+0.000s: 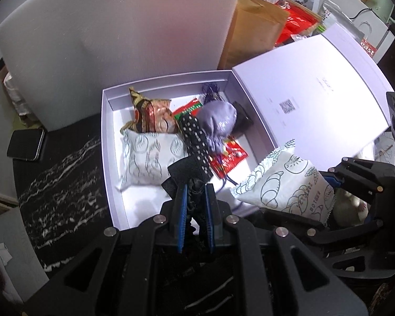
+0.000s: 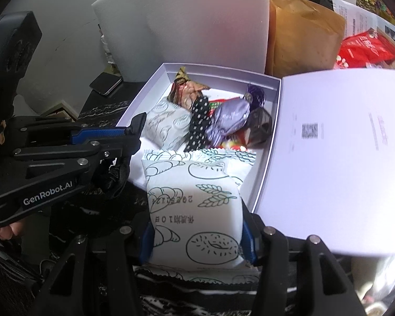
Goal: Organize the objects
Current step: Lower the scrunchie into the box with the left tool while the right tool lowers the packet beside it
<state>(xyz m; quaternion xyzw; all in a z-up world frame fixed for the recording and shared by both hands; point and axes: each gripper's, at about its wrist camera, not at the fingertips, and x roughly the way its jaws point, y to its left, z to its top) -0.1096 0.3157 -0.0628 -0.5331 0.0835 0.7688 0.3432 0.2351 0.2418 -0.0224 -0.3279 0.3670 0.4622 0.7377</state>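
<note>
Both tongs are loaded as we record them: our left gripper (image 1: 196,205) has its blue pads pressed together on a black polka-dot ribbon (image 1: 194,142), which trails from the jaws into the white box (image 1: 106,131); our right gripper (image 2: 197,239) pinches a white bread packet (image 2: 194,205) printed with pastry drawings, held over the box's near edge beside the lid (image 2: 342,158). We note the lid lies open, flat, to the right of the box. Inside the box we see a second white printed packet (image 1: 147,158) at the left, a brown-and-gold snack pouch (image 1: 152,115) behind it, a purple drawstring pouch (image 1: 217,121) in the middle, red wrappers (image 1: 227,160) beneath it, and a dark object (image 1: 242,118) against the right wall, too blurred to identify. We note a phone (image 1: 26,144) on the black marbled table (image 1: 63,179) left of the box.
</note>
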